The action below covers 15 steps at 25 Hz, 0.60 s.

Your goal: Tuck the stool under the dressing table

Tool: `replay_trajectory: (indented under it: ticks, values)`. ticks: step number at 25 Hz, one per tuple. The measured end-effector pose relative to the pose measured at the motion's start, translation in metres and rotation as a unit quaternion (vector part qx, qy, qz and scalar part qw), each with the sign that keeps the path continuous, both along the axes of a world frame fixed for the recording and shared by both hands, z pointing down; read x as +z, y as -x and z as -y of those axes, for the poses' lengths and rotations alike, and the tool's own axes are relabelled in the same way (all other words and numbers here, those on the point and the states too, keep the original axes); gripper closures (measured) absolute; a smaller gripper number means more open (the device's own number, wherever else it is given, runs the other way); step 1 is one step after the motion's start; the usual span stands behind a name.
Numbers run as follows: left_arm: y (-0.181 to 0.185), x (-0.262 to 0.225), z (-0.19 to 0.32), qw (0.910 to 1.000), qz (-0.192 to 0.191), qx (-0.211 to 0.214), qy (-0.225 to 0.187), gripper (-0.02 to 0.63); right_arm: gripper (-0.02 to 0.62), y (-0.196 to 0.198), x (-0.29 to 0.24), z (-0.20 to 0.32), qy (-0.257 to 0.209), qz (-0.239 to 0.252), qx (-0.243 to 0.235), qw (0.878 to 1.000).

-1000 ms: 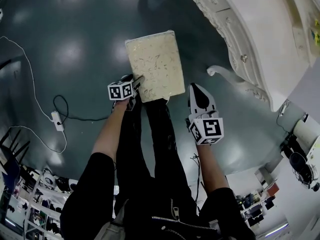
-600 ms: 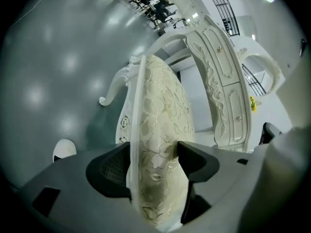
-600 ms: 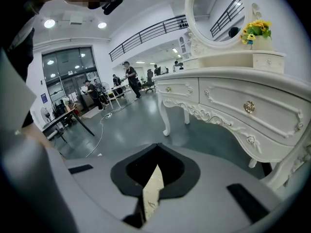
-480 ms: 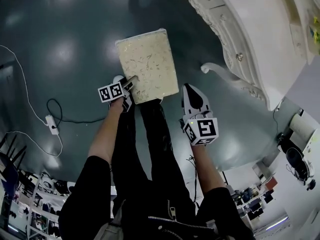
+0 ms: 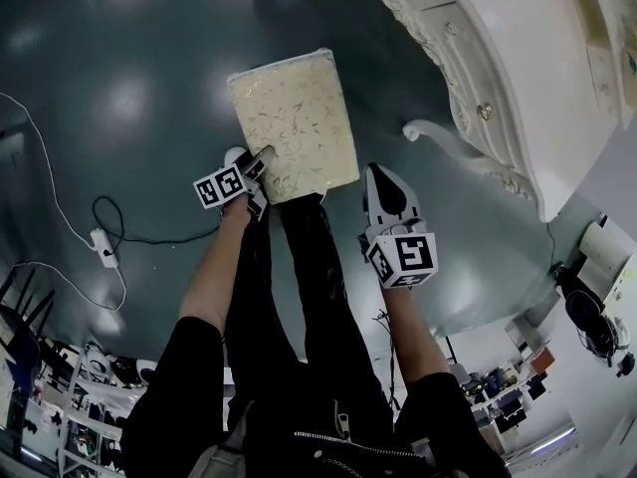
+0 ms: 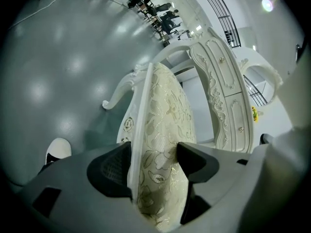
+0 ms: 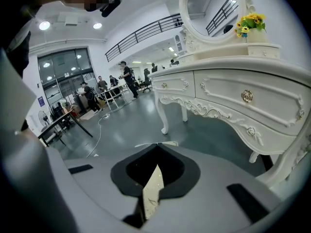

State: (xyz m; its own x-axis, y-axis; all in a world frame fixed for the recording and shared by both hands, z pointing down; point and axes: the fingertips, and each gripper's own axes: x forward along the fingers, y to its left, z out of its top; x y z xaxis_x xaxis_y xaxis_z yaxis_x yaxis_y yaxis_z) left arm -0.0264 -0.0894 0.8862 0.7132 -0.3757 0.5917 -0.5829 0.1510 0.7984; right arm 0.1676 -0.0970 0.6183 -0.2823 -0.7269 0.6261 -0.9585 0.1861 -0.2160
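My left hand-held gripper (image 5: 261,161) is clamped on the near-left edge of the stool (image 5: 294,118), one jaw on the white frame and the other on the floral cushion. My right hand-held gripper (image 5: 382,177) has its jaws together and holds nothing; it hangs just right of the stool's near corner, apart from it. The stool stands on the floor (image 5: 119,88), left of the dressing table (image 5: 518,78) and not yet under it. To do this well, I judge I should push right and far, steering the stool clear of the curved leg (image 5: 443,137) and keeping it level. Compared with half a second ago little differs: same grip, and much the same gap to that leg.
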Motion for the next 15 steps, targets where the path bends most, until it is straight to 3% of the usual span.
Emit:
replay_trajectory:
  ticks: [15]
  values:
    - [-0.088, -0.007, 0.145, 0.9969, -0.03, -0.054, -0.048, 0.304, 0.589, -0.046, 0.01, 0.006, -0.01, -0.021, 0.028, 0.999]
